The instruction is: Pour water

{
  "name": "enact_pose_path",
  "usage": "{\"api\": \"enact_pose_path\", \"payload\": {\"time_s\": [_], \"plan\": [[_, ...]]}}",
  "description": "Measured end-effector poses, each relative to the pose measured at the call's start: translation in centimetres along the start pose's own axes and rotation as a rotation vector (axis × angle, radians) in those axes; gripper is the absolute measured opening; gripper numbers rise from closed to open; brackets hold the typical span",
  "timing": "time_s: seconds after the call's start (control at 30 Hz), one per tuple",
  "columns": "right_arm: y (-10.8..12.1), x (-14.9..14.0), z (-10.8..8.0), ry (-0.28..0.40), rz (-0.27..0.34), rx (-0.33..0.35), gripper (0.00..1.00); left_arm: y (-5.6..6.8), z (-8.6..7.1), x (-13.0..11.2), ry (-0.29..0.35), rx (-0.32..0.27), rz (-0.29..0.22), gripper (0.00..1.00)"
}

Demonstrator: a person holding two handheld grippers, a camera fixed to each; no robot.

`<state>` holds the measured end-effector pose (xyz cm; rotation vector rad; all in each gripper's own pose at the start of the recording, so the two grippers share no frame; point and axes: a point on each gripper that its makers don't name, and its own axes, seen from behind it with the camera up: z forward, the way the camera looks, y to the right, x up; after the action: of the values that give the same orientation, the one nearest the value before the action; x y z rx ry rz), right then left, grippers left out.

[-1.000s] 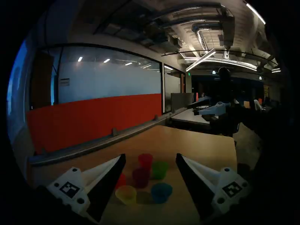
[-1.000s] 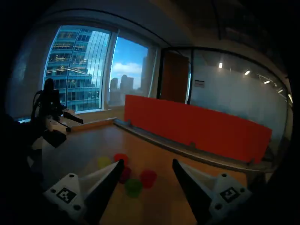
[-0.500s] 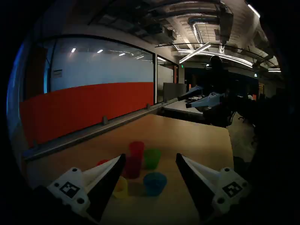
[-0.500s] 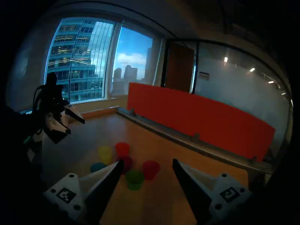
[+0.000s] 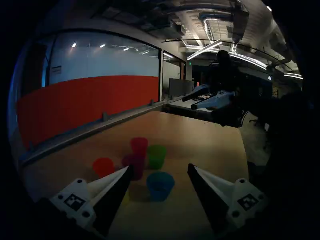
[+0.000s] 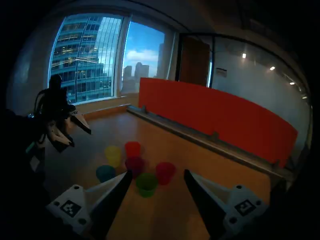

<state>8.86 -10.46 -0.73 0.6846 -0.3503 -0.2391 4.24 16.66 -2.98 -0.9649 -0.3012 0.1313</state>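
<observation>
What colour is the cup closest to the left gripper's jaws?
The cup is teal blue; the left gripper view shows it best.

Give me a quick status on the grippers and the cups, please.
Left gripper open, empty. Right gripper open, empty. Six cups clustered on table, untouched. Nothing blocking them.

Dim room, bright daylight from the windows (image 6: 88, 60) in the right gripper view, thin ceiling strips (image 5: 204, 49) glowing in the left gripper view, colours muted, straight lines bent near the edges
</observation>
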Motion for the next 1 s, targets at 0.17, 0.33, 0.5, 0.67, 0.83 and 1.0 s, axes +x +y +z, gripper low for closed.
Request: {"api": "enact_pose_path", "payload": {"time_s": [0.17, 0.33, 0.5, 0.67, 0.83, 1.0], "plan": [[-0.1, -1.1, 1.0, -0.023, -0.002, 0.011, 1.00, 0.0, 1.0, -1.8, -0.036, -0.008, -0.003, 1.00], [0.0, -2.0, 1.8, -0.040, -0.002, 0.013, 1.00, 0.0, 2.1, -3.7, -0.076, -0.013, -0.001, 1.00], [0.0, -2.7, 2.5, -0.051, 0.005, 0.019, 1.00, -0.1, 3.1, -5.5, -0.109, -0.013, 0.004, 1.00], [0.0, -3.3, 3.1, -0.063, 0.005, 0.025, 1.00, 0.0, 3.9, -7.0, -0.141, -0.016, 0.014, 1.00], [0.0, -3.7, 3.7, -0.069, 0.006, 0.030, 1.00, 0.3, 4.5, -8.2, -0.166, -0.022, 0.032, 1.00], [0.0, -4.0, 4.3, -0.075, 0.006, 0.036, 1.00, 0.6, 5.3, -9.1, -0.186, -0.024, 0.040, 1.00]]}}
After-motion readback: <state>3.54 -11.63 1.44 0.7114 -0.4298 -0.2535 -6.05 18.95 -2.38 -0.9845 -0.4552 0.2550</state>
